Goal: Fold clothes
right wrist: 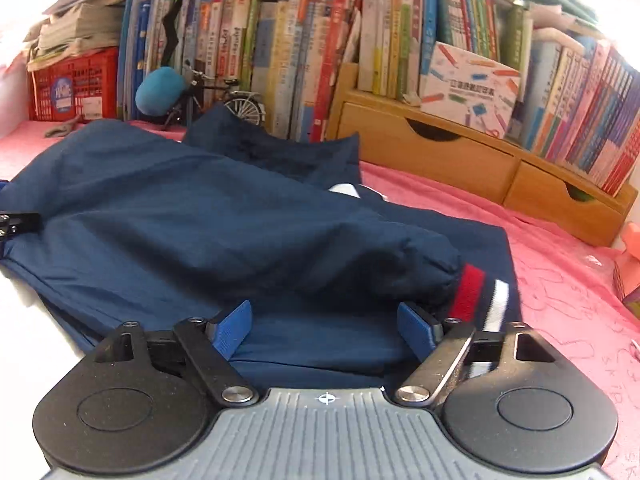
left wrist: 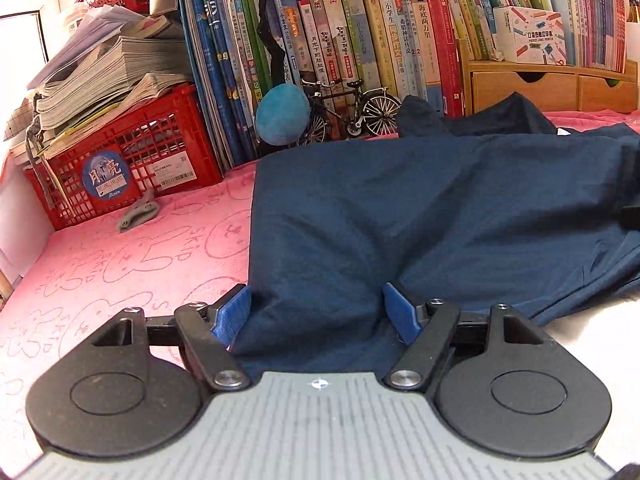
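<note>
While both hand-held grippers sit low at the near edge of the dark blue jacket (left wrist: 420,208), neither one has a grip on it. The jacket lies spread on a pink cloth (left wrist: 120,264) that covers the desk, its body running crosswise in front of both cameras, with a row of books (left wrist: 360,40) and a red crate (left wrist: 132,160) behind it. Seen from its own camera, the left hand-held gripper (left wrist: 316,312) stands wide, a bunched ridge of fabric rising between the blue pads (left wrist: 234,312) without being pinched, as far as the view shows. The right hand-held gripper (right wrist: 326,328) is also wide, straddling a flat folded edge of the jacket, and its pads do not press on the cloth. Just beyond its right finger lies a sleeve (right wrist: 360,256), its long axis running from the far left down to the near right and ending at a cuff (right wrist: 472,288) with a red band, next to a striped hem (right wrist: 496,304). That sleeve is the relation that matters: it lies immediately ahead of the right hand-held gripper and slightly to its right, far closer to it than to the left one, whose tip shows only at the far left edge of the right view. My judgement is that the right hand is better placed to take the cuff end, while the left could hold the near hem.
</note>
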`<state>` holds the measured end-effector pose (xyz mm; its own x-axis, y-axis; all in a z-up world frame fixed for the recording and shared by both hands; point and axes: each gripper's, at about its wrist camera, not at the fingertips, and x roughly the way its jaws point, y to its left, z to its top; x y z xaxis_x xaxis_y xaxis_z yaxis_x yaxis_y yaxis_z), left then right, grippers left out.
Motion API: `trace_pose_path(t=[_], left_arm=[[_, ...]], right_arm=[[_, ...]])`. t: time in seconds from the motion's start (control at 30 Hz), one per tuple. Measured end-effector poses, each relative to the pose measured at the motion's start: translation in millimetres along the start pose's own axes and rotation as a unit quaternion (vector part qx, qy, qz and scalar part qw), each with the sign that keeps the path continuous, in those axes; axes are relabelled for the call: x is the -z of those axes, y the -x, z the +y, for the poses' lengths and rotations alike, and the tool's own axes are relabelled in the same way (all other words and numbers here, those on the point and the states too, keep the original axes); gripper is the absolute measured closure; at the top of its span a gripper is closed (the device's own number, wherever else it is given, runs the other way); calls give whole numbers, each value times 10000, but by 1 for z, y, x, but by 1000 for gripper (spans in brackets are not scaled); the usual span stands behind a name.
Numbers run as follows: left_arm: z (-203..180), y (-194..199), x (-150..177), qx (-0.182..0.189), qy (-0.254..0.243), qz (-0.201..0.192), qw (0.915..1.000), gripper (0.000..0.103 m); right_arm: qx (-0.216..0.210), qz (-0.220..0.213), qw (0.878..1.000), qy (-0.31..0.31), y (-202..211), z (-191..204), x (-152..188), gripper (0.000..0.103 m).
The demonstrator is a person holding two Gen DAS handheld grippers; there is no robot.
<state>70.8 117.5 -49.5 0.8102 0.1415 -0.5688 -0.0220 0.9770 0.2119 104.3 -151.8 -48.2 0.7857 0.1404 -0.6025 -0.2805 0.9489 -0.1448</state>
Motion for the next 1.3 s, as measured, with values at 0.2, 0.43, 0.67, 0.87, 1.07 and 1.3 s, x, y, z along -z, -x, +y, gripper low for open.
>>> trace_pose_path(t=[0.2, 0.43, 0.67, 0.87, 1.07, 1.3], left_arm=[[-9, 1, 0, -153, -231, -45, 9996, 25], [-10, 1, -1, -185, -248, -41, 9995, 24], [-10, 1, -1, -184, -230, -38, 9996, 23], [5, 13, -7, -44, -88, 91, 9999, 25], [11, 28, -14, -263, -350, -58, 9990, 25], [8, 22, -4, -264, -299, 130, 9991, 25]], right_arm=[[290, -143, 9991, 258, 1, 7, 6, 30], [359, -142, 9989, 276, 0, 8, 4, 28], [359, -142, 9989, 278, 0, 8, 4, 28], [46, -205, 9996, 173, 14, 0, 5, 16], [-40, -471, 9987, -173, 41, -21, -4, 12], [21, -366, 9993, -20, 45, -15, 1, 12]])
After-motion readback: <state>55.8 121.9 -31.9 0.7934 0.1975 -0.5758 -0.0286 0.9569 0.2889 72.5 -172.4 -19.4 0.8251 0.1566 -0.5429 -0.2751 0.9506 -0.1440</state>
